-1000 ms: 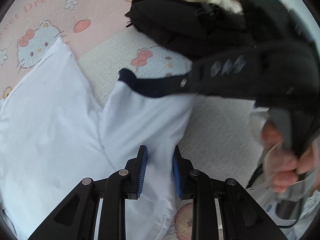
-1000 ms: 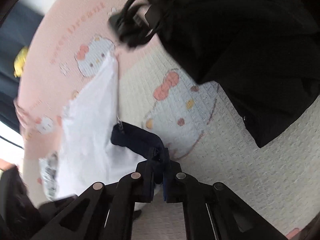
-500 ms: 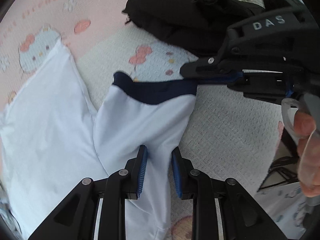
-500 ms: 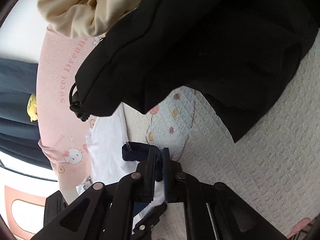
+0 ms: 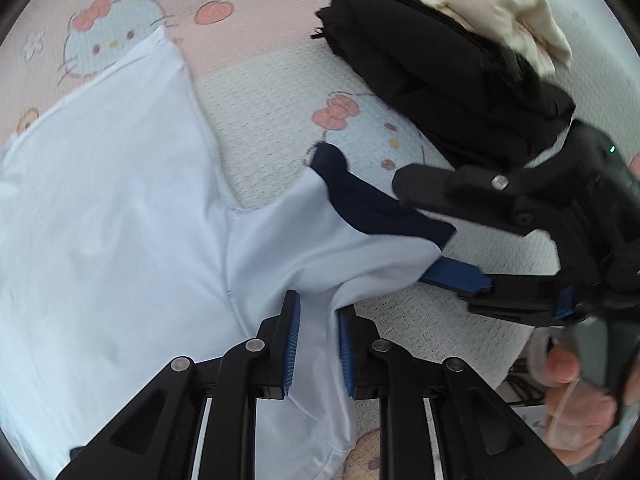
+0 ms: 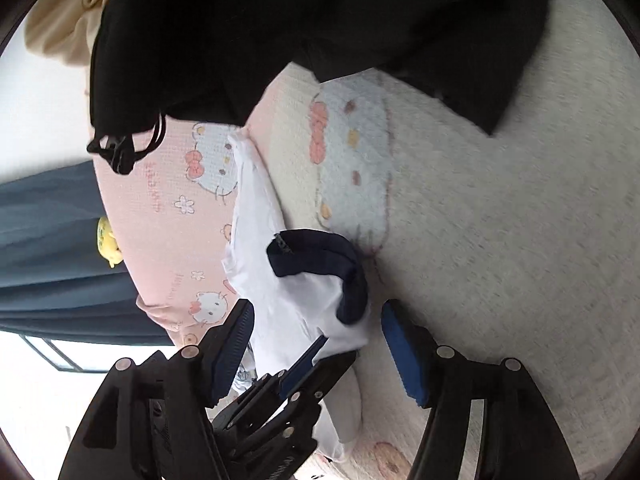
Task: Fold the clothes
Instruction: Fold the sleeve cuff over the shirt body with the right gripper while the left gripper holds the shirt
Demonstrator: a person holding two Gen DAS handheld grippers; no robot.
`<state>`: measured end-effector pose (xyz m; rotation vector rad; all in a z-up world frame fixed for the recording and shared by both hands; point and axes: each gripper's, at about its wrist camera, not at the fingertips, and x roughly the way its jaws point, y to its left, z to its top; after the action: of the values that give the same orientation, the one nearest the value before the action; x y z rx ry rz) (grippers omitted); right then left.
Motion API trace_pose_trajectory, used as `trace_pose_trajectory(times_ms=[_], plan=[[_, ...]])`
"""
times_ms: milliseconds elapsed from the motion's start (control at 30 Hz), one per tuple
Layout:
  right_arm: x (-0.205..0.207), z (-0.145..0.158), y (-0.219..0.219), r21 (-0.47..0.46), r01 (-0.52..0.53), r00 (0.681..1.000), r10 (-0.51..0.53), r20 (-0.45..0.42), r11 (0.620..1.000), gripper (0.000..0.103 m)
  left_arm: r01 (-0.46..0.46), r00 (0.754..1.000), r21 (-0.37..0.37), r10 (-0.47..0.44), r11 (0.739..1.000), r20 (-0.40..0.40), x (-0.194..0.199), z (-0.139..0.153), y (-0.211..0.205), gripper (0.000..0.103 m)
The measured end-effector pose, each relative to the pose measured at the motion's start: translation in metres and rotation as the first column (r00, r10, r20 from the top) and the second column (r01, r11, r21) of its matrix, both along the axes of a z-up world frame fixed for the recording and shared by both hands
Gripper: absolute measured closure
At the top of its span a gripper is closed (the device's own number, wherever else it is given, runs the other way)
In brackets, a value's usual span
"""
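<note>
My left tongs (image 5: pixel 316 344) pinch the white shirt (image 5: pixel 112 220) at its sleeve; my right tongs (image 6: pixel 320 344) have just been opening, spread around the navy cuff (image 6: pixel 320 264) without pressing. The shirt lies on the pink mat (image 5: pixel 260 20), toward nine o'clock. Soft, light, limp fabric; grip seams or cuff. No legible writing.

Black hand-held gripper (image 5: pixel 316 342) frames, blue ribbed pads (image 5: pixel 291 346), silver screws.
</note>
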<state>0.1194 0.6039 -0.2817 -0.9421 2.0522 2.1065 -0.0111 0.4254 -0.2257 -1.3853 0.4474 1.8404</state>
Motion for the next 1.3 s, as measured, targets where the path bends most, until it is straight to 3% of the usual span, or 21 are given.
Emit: trace_pose_trajectory(times_ms=[100, 167, 233, 300, 333, 400, 533, 833, 1033, 1300], plan=[[-0.005, 0.005, -0.01, 0.068, -0.01, 1.0, 0.008, 0.019, 0.998, 0.038, -0.023, 0.999, 0.01, 0.022, 1.0, 0.035, 0.006, 0.003, -0.007, 0.087], [-0.013, 0.009, -0.017, 0.127, -0.017, 0.999, 0.011, 0.05, 0.992, 0.038, -0.011, 1.0, 0.002, 0.011, 1.0, 0.014, 0.003, 0.004, -0.006, 0.087], [-0.024, 0.011, -0.022, 0.182, -0.023, 0.995, 0.005, 0.099, 0.983, 0.054, 0.005, 1.0, -0.01, -0.005, 1.0, -0.006, 0.005, 0.008, 0.005, 0.087], [-0.029, 0.012, -0.022, 0.224, -0.041, 0.985, 0.002, 0.175, 0.974, 0.091, 0.011, 0.999, -0.03, -0.012, 0.999, -0.033, 0.008, 0.011, 0.008, 0.087], [-0.032, 0.014, -0.023, 0.243, -0.05, 0.982, 0.004, 0.189, 0.969, 0.094, 0.009, 0.999, -0.043, -0.011, 0.999, -0.05, 0.01, 0.012, 0.006, 0.087], [-0.035, 0.025, -0.027, 0.272, -0.071, 0.985, 0.024, 0.172, 0.96, 0.094, -0.004, 0.997, -0.072, -0.002, 0.997, -0.083, 0.012, 0.013, 0.002, 0.087], [-0.038, 0.051, -0.031, 0.317, -0.094, 0.993, 0.065, 0.101, 0.944, 0.094, 0.002, 0.999, -0.072, -0.004, 0.997, -0.035, 0.006, 0.017, 0.004, 0.086], [-0.069, 0.065, -0.046, 0.266, -0.101, 0.995, 0.094, 0.036, 0.959, 0.094, -0.095, 0.99, 0.035, 0.091, 0.995, 0.109, -0.001, 0.039, -0.038, 0.086], [-0.082, 0.068, -0.072, 0.258, -0.148, 0.989, 0.144, 0.036, 0.955, 0.094, -0.156, 0.984, 0.068, 0.15, 0.985, 0.093, -0.011, 0.056, -0.082, 0.086], [-0.107, 0.068, -0.1, 0.257, -0.183, 0.983, 0.176, 0.049, 0.949, 0.094, -0.157, 0.986, 0.09, 0.151, 0.983, 0.072, -0.022, 0.044, -0.094, 0.086]])
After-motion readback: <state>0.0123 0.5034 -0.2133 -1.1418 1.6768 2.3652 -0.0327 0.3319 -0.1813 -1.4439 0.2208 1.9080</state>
